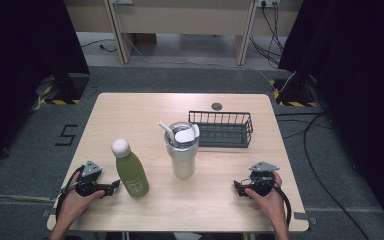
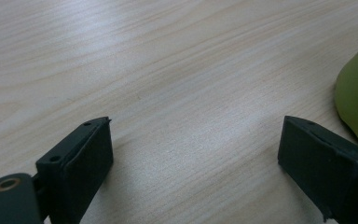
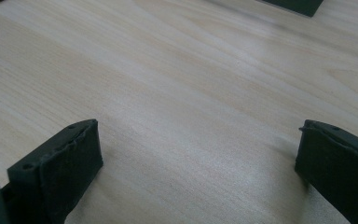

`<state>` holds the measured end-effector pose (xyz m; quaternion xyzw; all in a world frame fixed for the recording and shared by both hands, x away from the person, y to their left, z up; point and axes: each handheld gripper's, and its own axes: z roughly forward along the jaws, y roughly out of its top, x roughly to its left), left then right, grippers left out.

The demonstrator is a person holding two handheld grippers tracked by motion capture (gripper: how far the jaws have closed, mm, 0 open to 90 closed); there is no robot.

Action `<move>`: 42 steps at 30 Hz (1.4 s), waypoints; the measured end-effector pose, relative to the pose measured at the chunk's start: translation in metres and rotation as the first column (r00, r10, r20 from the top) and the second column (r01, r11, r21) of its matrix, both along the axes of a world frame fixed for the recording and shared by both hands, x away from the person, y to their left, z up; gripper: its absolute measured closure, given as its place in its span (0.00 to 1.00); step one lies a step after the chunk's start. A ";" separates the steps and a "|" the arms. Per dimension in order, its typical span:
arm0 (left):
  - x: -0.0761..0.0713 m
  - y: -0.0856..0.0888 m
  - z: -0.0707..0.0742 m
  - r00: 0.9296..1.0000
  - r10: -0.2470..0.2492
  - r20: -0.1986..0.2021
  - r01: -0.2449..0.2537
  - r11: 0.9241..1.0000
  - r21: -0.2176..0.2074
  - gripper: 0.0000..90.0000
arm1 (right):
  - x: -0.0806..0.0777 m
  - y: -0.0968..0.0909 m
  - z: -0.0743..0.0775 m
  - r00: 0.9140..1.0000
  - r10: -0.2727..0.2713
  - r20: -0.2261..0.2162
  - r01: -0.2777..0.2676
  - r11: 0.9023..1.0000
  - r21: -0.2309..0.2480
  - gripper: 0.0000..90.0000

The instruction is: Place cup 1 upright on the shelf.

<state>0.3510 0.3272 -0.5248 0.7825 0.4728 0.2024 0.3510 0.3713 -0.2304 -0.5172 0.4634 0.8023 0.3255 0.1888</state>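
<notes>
The left claw (image 1: 114,188) lies low on the wooden table (image 1: 145,107) with its jaws spread wide and nothing between them. The green bottle (image 1: 132,171) stands just beside its tips. The right claw (image 1: 237,187) is wide too and holds nothing. The silver cup (image 1: 182,150) stands off to its left, near the bottle. A wire basket (image 1: 221,129) sits farther back.

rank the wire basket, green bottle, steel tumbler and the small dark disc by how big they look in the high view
1. wire basket, the widest footprint.
2. green bottle and steel tumbler: they look close in size. The bottle stands nearer the camera, so I would not rank one over the other.
3. small dark disc, clearly the smallest, though also the farthest.
</notes>
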 end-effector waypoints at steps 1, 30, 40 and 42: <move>0.000 0.000 0.000 1.000 0.000 0.000 0.000 1.000 0.000 0.11 | 0.000 0.000 0.000 1.000 -0.001 0.000 0.001 1.000 0.001 0.01; 0.000 0.000 0.000 1.000 0.001 0.000 -0.001 1.000 -0.002 0.11 | -0.009 0.006 0.009 0.989 0.056 0.139 -0.061 0.998 0.030 0.17; 0.000 0.000 0.000 1.000 0.002 -0.001 -0.002 1.000 -0.004 0.11 | -0.011 0.010 0.010 0.982 0.068 0.175 -0.076 0.996 0.042 0.17; 0.000 0.000 0.000 1.000 0.002 -0.001 -0.002 1.000 -0.004 0.11 | -0.011 0.010 0.011 0.980 0.074 0.183 -0.083 0.996 0.044 0.17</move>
